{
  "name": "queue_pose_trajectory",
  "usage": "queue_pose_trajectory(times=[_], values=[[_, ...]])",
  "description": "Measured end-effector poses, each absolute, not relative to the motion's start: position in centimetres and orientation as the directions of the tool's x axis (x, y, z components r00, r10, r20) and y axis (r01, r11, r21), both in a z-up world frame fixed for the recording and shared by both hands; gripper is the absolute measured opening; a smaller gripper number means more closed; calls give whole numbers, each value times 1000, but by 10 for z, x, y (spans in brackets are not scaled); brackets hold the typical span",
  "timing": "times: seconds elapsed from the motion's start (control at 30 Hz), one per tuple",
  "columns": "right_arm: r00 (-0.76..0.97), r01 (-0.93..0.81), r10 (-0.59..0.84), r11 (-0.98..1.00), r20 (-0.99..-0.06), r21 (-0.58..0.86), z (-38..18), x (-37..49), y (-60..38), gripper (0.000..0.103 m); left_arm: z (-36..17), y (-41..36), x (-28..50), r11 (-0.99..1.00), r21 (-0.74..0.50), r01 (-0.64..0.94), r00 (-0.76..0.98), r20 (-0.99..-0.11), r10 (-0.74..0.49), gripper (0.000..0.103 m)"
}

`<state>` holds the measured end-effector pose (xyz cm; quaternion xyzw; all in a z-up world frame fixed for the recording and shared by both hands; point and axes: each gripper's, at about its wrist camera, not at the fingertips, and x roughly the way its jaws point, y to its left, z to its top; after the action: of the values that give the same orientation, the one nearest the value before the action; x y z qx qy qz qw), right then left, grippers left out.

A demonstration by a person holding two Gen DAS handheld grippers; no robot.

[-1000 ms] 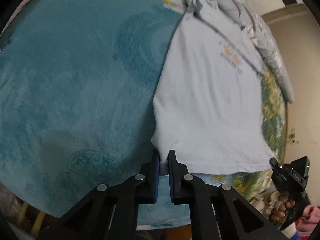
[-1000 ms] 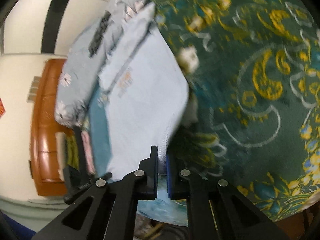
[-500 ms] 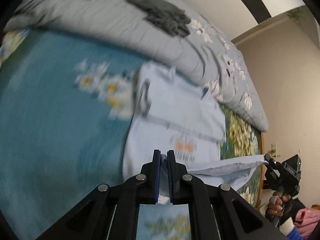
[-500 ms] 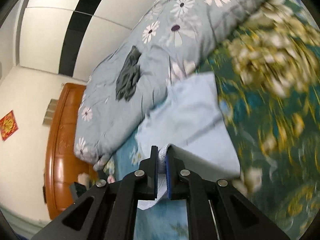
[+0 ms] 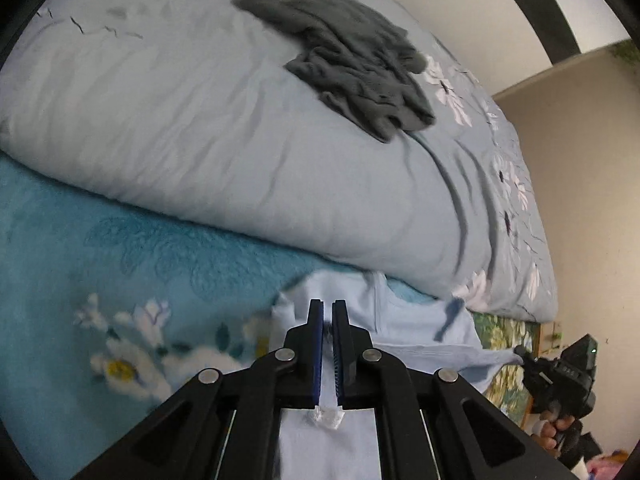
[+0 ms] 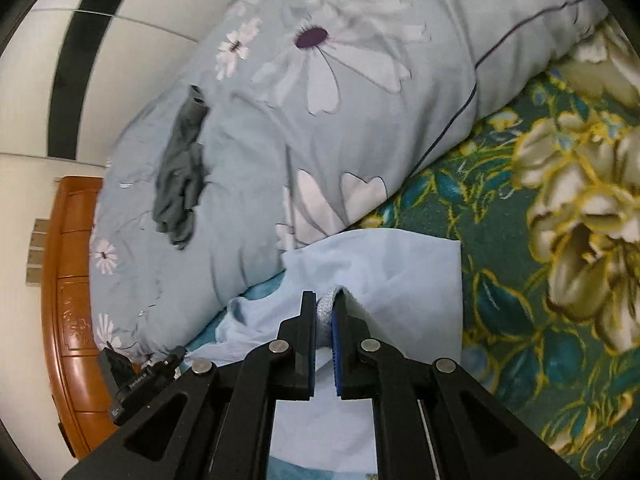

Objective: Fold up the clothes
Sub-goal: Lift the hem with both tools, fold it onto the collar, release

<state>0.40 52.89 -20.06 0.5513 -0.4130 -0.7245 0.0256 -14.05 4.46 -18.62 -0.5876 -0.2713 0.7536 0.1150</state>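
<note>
Hem corners sat pinched in both grippers, left [image 5: 327, 322] and right [image 6: 324, 312], with the shirt [image 6: 400, 264] collar end lying at twelve o'clock below the duvet [image 5: 240, 140].

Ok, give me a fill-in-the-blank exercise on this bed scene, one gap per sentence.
1. Both tools, left and right, are shut on the pale ____ cotton T-shirt.
2. The crumpled dark ____ garment lies on the floral duvet.
3. The flower printed on the duvet has a ____ centre.
4. The headboard is made of ____.

Missing words: blue; grey; purple; wood
</note>
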Motion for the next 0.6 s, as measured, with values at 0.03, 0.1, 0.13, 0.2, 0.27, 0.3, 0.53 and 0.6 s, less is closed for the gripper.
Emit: queue_pose_trajectory(times=[0.03,0.1,0.13,0.2,0.27,0.3,0.53,0.6], values=[[-377,-426,-492,-660,-785,619,-206,0,529,9,-191,42,-144,-822,-547,158,-280,-823,494,5],[-368,-428,-482,-671,-795,605,-209,-4,531,10,-198,36,-146,-815,-549,183,-279,-824,493,5],[-366,-429,-477,-675,-799,600,-209,-6,532,10,-199,33,-143,-814,-549,191,-284,-824,490,5],[-371,-424,-474,-679,-799,600,-207,-6,535,10,-200,28,-137,-817,-542,200,-287,-829,480,6],[-371,-426,-463,-686,-805,590,-205,-4,539,13,-202,28,-128,-836,-521,171,-264,-842,470,6],[-369,-430,-456,-689,-810,583,-205,-3,542,21,-202,30,-123,-848,-508,152,-254,-849,464,6],[-353,-457,-404,-712,-844,533,-206,8,562,25,-211,68,-112,-929,-366,-49,-175,-913,369,9],[-320,-447,-386,-743,-865,497,-209,10,561,25,-214,79,-119,-938,-337,-84,-170,-922,347,11]])
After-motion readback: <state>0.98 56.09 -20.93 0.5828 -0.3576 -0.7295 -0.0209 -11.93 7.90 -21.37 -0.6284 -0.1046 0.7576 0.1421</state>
